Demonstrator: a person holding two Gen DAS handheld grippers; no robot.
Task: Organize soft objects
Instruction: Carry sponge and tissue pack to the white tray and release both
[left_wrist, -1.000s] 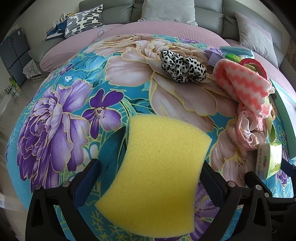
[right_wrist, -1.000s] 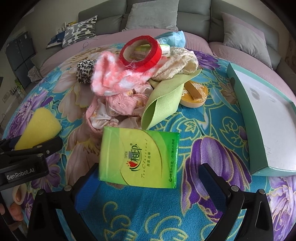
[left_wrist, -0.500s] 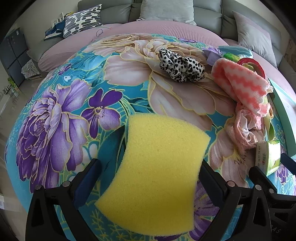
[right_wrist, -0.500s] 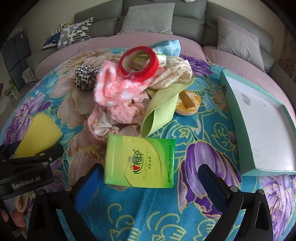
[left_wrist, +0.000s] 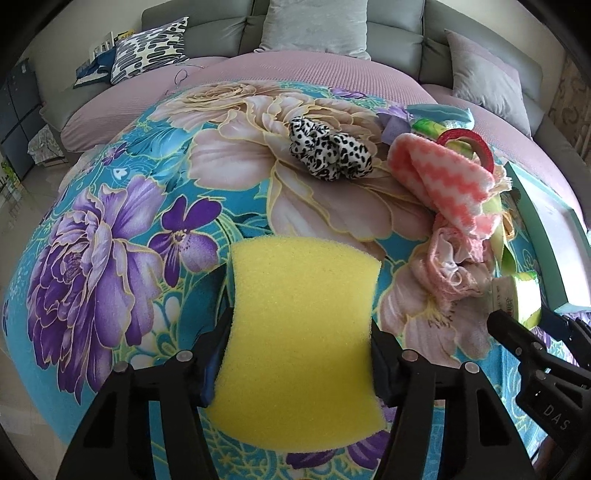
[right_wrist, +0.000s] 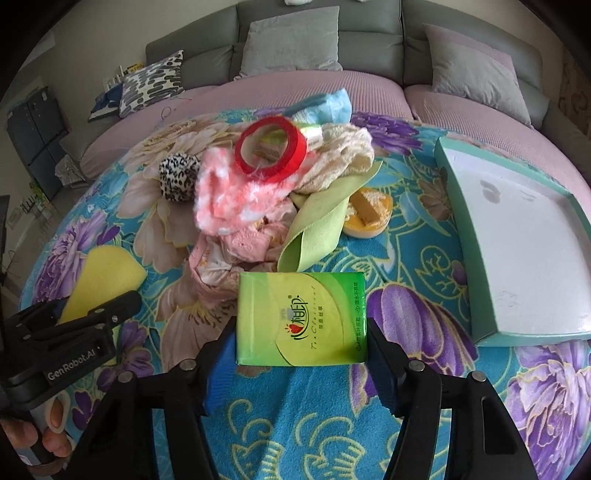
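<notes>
My left gripper is shut on a yellow sponge; its sides are pinched between the blue pads. It also shows at the left of the right wrist view. My right gripper is shut on a green tissue pack, seen at the right edge of the left wrist view. Both are held just above the floral cloth. A pile of soft things lies beyond: a pink-white cloth, pink fabric, a green cloth, a cream cloth and a leopard scrunchie.
A teal tray with a white floor lies at the right. A red tape roll sits on top of the pile, and an orange round object lies beside it. A grey sofa with cushions stands behind.
Both grippers have closed from wide open onto the sponge and the tissue pack. Both cameras have pulled back a little and risen.
</notes>
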